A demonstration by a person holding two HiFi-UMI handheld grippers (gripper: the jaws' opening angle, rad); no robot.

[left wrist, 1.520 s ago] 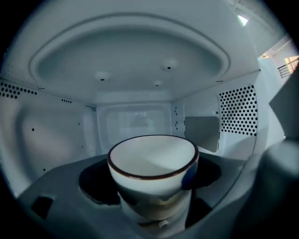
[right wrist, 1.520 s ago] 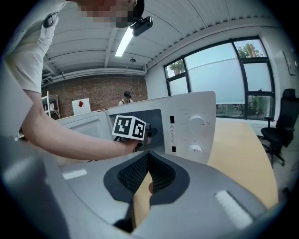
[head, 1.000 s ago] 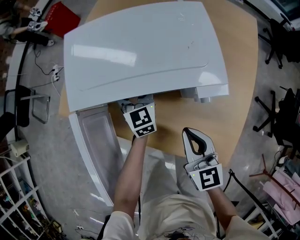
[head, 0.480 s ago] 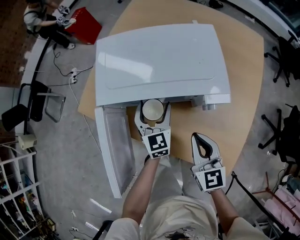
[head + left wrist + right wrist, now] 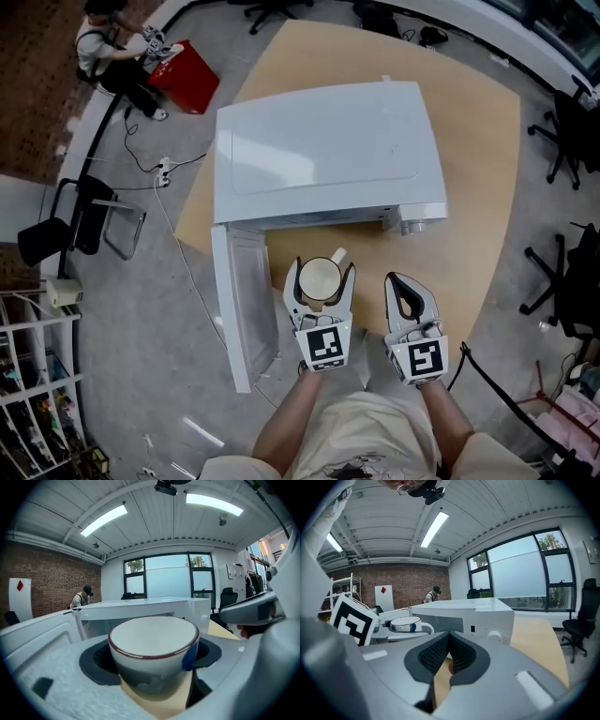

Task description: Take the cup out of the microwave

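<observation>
Since a second ago my left claw point(image 5: 321, 272) has drawn back out of the microwave point(image 5: 323, 150) and brought the cup point(image 5: 319, 281) with it. Back then the claw was tucked under the front edge; now the cup is clear of the opening, over the wooden table point(image 5: 469, 169) at 6 o'clock of the microwave's front. The claw pinches the cup by its sides, jaws spread wide around the white body. The cup is upright, and in the head view its handle points toward 1 o'clock. In the left gripper view the cup point(image 5: 153, 651), with its dark red rim, fills the gap between the jaws. The microwave door point(image 5: 242, 300) stands swung open at 9 o'clock of the cup. My right claw point(image 5: 401, 284) sits at 3 o'clock of the left one, holding nothing, its jaws pressed together at the tips.
</observation>
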